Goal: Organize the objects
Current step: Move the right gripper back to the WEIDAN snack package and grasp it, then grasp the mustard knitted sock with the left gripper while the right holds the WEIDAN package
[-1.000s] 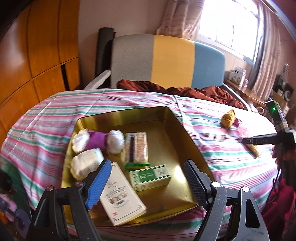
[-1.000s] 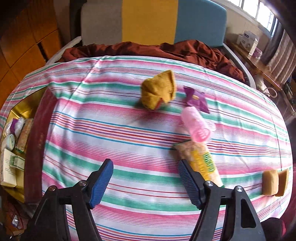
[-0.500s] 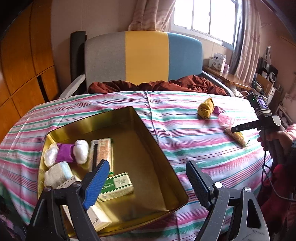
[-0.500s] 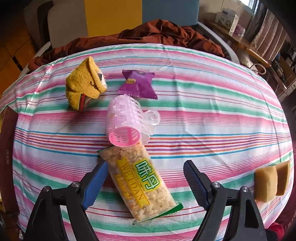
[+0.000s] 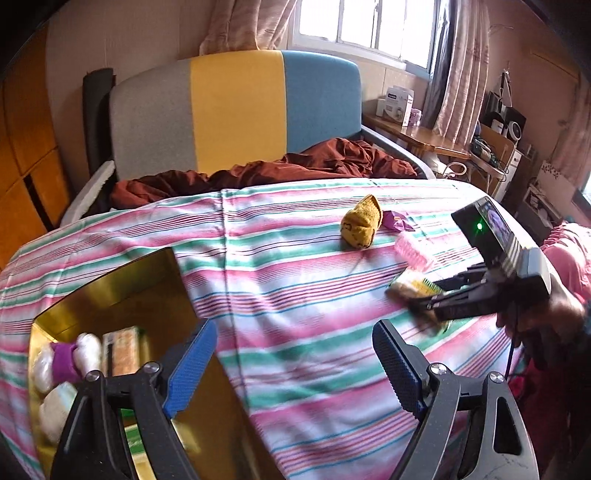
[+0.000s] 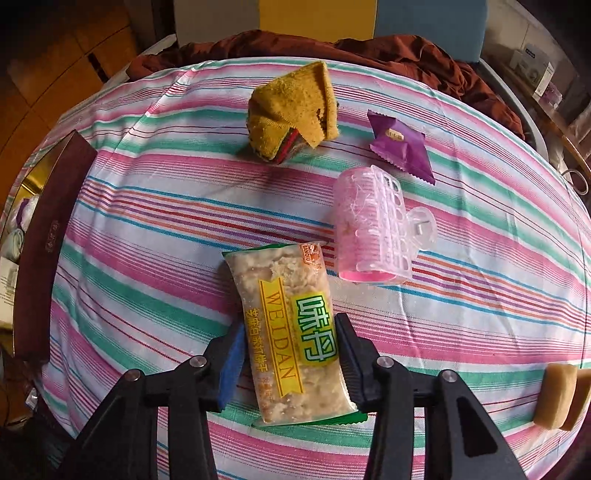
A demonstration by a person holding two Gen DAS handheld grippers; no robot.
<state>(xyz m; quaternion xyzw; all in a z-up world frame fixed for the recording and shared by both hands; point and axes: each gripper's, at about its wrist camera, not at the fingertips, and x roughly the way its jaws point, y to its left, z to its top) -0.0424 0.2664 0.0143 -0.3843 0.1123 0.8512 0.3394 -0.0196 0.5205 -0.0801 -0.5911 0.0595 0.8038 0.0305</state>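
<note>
Tricolour headboard (image 5: 236,110), bright window (image 5: 354,22) (curtained), wood panelling (image 5: 26,129)

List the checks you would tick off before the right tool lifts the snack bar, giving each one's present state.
1. Snack bar packet between the right tool pads: ok.
2. Jaws fully clamped: not ok, closing.
3. Pink hair roller clear of the packet: cannot tell, their edges meet.
4. Gold box has room: ok.
5. Left tool empty, open: ok.
6. Striped cloth uncaught by pads: cannot tell.
</note>
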